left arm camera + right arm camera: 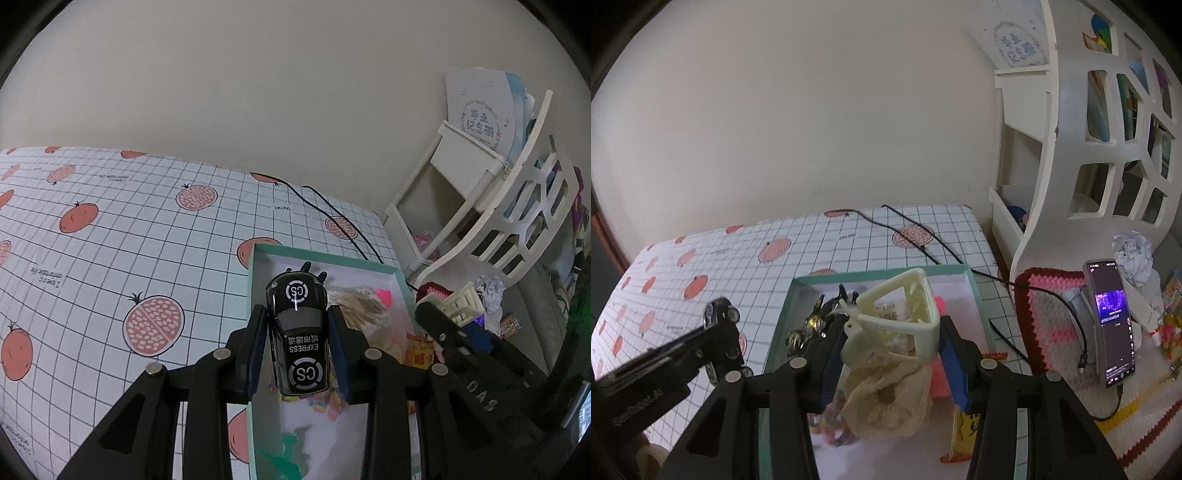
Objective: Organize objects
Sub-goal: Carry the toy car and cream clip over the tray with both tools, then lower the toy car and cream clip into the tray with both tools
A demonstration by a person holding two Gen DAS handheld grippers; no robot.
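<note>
We've got the black toy car (pixel 297 332) pinched by its flanks in the left gripper (pixel 298 343), above the teal-rimmed box (pixel 251 295). It's rigid w/ glossy paint, so probably slippery; mid-body hold suits it. Right gripper (pixel 892 343) is clamped on the cream hair claw clip (pixel 899 319), also over the box. The clip looks light, springy, w/ thin teeth that could snap; we'd grip the hinge end.
</note>
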